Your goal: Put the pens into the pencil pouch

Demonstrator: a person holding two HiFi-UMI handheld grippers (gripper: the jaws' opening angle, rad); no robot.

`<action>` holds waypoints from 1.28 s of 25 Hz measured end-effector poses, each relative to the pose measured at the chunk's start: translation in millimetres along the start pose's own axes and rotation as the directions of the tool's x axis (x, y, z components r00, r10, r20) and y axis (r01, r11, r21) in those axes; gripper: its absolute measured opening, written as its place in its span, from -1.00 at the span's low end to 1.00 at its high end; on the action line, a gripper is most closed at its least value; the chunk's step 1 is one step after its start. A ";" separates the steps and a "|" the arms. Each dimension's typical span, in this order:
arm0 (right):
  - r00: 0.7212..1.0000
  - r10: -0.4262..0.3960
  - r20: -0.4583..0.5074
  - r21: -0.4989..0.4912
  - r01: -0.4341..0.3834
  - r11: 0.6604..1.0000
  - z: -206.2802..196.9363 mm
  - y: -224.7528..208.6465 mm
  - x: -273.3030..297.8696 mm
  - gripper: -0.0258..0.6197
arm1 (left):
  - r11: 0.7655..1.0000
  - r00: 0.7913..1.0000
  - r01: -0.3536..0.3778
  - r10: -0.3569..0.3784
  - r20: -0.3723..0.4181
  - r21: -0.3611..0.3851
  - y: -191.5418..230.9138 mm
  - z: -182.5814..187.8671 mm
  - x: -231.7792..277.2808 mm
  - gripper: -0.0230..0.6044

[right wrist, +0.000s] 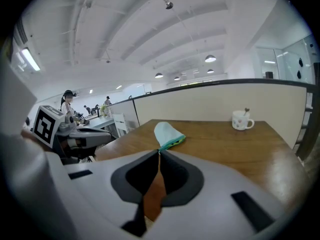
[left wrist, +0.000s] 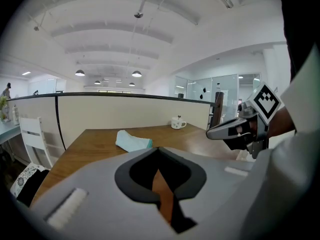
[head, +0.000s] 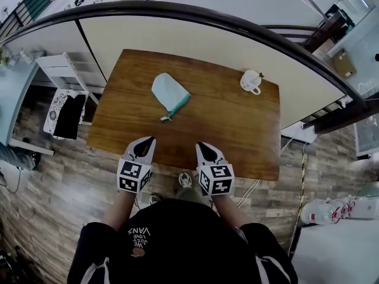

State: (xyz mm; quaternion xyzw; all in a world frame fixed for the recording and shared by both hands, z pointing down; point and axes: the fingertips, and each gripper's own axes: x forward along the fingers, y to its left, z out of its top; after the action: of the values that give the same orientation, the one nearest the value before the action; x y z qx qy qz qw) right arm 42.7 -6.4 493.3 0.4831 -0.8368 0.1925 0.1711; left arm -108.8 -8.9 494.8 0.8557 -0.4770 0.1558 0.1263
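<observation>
A pale mint pencil pouch (head: 170, 94) with a teal zip edge lies flat on the wooden table (head: 237, 135), left of its middle. It shows too in the left gripper view (left wrist: 132, 140) and the right gripper view (right wrist: 167, 134). No pens show in any view. My left gripper (head: 148, 139) hovers at the table's near edge, jaws shut with nothing between them (left wrist: 158, 149). My right gripper (head: 201, 145) is beside it, also shut and empty (right wrist: 159, 151). Both point toward the pouch, well short of it.
A white mug (head: 251, 81) with a spoon stands at the far right of the table. A cream partition with a dark rail (head: 195, 16) runs behind the table. A white chair (head: 62, 70) sits at the left, with wooden floor around.
</observation>
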 end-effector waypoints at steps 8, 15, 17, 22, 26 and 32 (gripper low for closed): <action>1.000 0.007 0.003 -0.013 -0.007 1.000 -13.2 38.5 -14.9 -0.87 | 0.999 0.999 0.030 -0.030 0.013 0.031 -11.3 -12.7 -40.6 -0.89; 1.000 0.007 0.004 -0.016 -0.007 1.000 -25.3 65.7 -27.2 -0.88 | 0.998 0.999 0.037 -0.037 0.011 0.046 -15.1 -26.0 -69.1 -0.89; 1.000 0.004 0.005 -0.017 -0.004 1.000 -28.3 72.0 -30.8 -0.88 | 0.998 0.999 0.051 -0.052 0.014 0.046 -19.5 -27.7 -74.9 -0.89; 1.000 -0.002 -0.002 -0.031 0.002 1.000 -36.1 88.5 -36.1 -0.88 | 0.994 0.996 0.088 -0.089 0.012 0.068 -28.4 -39.5 -87.3 -0.89; 1.000 -0.003 -0.004 -0.038 0.003 0.999 -41.7 98.6 -39.0 -0.88 | 0.991 0.994 0.106 -0.106 -0.005 0.082 -32.9 -48.8 -94.2 -0.89; 1.000 -0.005 -0.008 -0.041 0.005 0.999 -49.0 109.9 -43.5 -0.88 | 0.990 0.994 0.113 -0.113 -0.009 0.089 -33.7 -55.4 -103.6 -0.89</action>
State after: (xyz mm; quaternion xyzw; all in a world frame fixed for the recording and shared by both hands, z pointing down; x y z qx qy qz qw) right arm -27.9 100.3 497.9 0.4806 -0.8387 0.1770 0.1848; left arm -139.5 109.1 503.3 0.8859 -0.4199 0.1712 0.0974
